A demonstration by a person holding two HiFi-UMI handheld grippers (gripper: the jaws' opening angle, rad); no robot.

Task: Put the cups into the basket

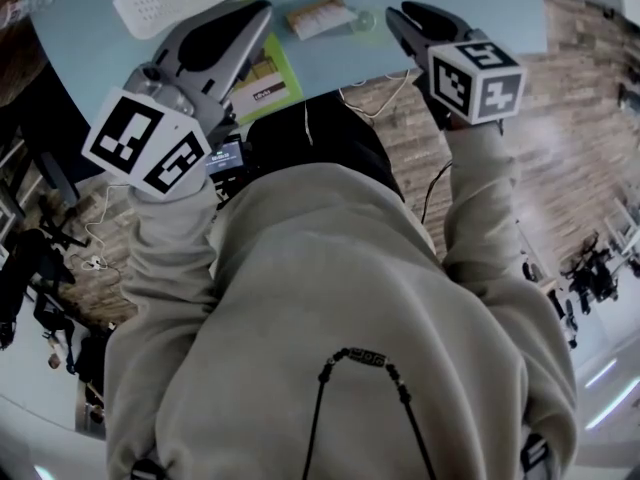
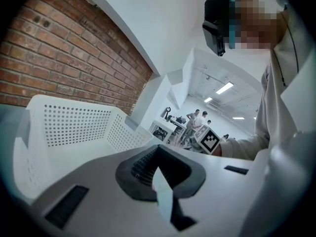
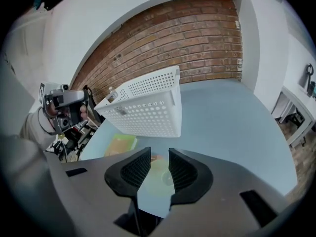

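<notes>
A smooth, pale blue tabletop is seen against a rough red brick wall. At its far side stands a white plastic basket, box-shaped, its walls pierced with rows of small round holes. Two grey hard-shelled grippers with ribbed black pads are held over the near edge. The left gripper is seen with its jaws brought together and nothing between them. The right gripper is held tilted down at the table with its jaws parted and nothing gripped. A flat green-and-yellow booklet lies under the left gripper. A small orange packet lies beyond it. The pale yellow-green translucent cup is seen on the table through the right gripper's gap, untouched by the pads, just beside the packet and outside the basket.
</notes>
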